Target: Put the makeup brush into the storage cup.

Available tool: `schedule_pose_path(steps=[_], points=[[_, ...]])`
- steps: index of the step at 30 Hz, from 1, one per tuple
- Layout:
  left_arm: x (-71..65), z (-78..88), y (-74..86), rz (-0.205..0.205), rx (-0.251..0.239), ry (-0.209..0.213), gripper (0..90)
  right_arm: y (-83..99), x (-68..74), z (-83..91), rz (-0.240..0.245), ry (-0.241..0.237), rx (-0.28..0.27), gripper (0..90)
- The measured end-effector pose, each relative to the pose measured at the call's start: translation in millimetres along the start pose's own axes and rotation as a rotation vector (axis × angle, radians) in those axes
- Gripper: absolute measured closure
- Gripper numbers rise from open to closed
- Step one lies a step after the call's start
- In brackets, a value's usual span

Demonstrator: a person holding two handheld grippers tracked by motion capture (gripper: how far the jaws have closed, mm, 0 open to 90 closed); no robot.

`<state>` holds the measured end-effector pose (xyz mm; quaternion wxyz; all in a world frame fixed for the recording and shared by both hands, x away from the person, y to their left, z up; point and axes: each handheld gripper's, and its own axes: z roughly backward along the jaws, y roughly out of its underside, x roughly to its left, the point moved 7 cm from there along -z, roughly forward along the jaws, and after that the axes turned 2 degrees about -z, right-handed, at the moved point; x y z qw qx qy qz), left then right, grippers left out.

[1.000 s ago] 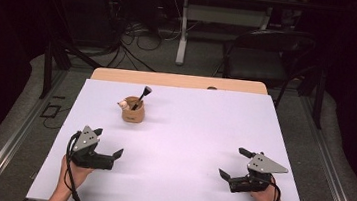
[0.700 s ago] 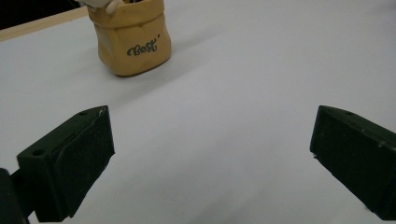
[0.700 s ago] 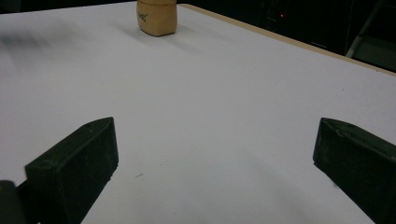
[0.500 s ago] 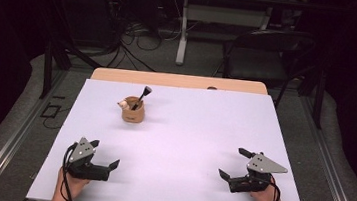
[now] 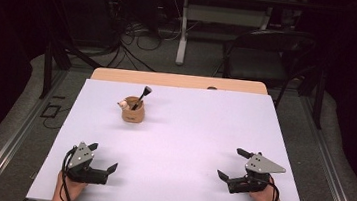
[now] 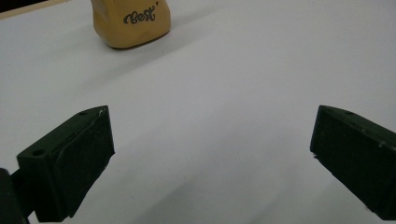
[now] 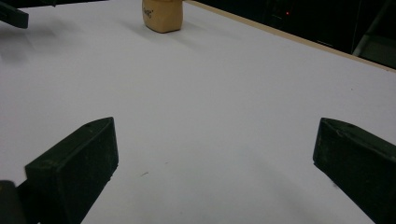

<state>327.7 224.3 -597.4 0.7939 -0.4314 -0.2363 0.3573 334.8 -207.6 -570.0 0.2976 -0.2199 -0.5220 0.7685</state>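
Tan cup with brush stands untouched on the tabletop; left gripper and right gripper, fingers apart, empty, well away. Work not begun.

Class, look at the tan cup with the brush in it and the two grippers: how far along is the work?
Nothing looks done: the tan cup stands upright with the brush inside. Nothing is in hand: the left gripper and right gripper rest open near the table's front edge, apart from the cup. Reaching and handling remain.
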Motion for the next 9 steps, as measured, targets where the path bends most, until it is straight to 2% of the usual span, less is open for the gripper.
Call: schedule_pose_path(steps=[5, 9], points=[[3.2, -1.1, 0.4, 0.002, -0.022, -0.005, 0.0, 0.8, -0.1, -0.1, -0.007, -0.004, 0.006, 0.0], [5.0, -1.0, 1.4, -0.003, -0.012, -0.012, 0.0, 1.1, -0.1, -0.2, -0.007, -0.007, 0.008, 0.0]])
